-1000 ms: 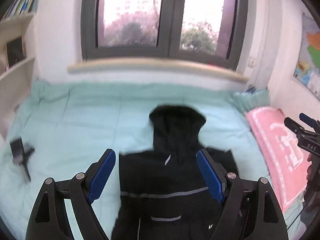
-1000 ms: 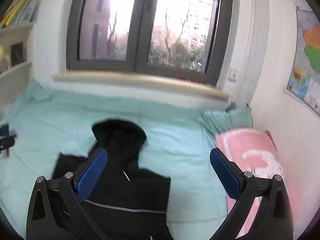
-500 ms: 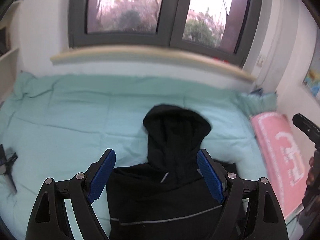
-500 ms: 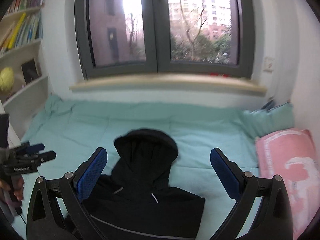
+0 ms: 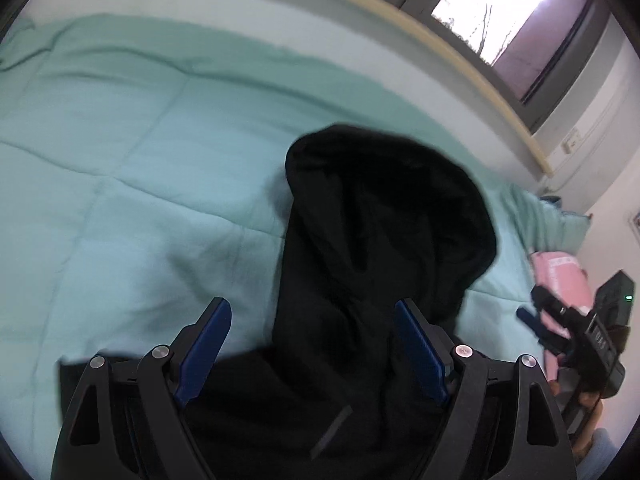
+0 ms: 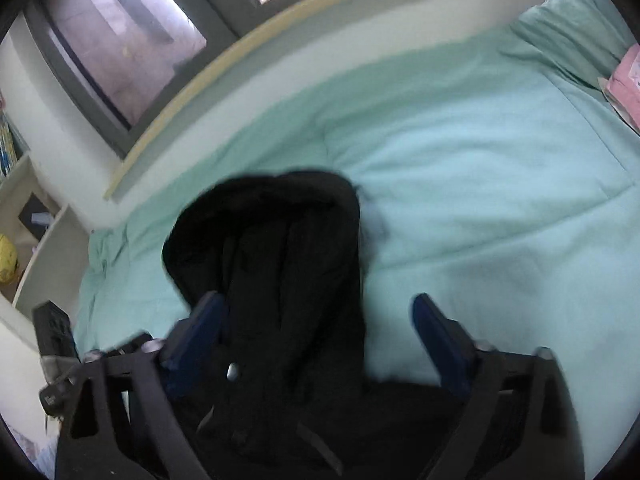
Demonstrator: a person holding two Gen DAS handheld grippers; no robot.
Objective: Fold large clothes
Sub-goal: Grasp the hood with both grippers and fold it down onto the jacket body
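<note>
Both claws, left point(image 5: 310, 342) and right point(image 6: 318, 334), gape wide and hold nothing over the black hooded jacket point(image 5: 384, 232) lying mid-bed point(image 5: 132, 160), hood toward the window-side edge; I'd pinch both shoulder seams evenly before folding.

Right gripper point(image 6: 316, 312) at 6 o'clock, jaws spread wide, blue pads either side of a black hooded jacket point(image 6: 276, 280). Left pad over the dark cloth, right pad point(image 6: 438, 344) above bare teal quilt point(image 6: 480, 184); contact with the fabric unclear through blur. Hood lying toward 11 o'clock, body of the garment running under the gripper frame. Window point(image 6: 120, 52) at 10 o'clock above a pale sill point(image 6: 280, 36). Pink pillow point(image 6: 626, 84) at 2 o'clock. White shelf point(image 6: 40, 248) at 9 o'clock. Second gripper point(image 6: 56, 360) at 8 o'clock.
</note>
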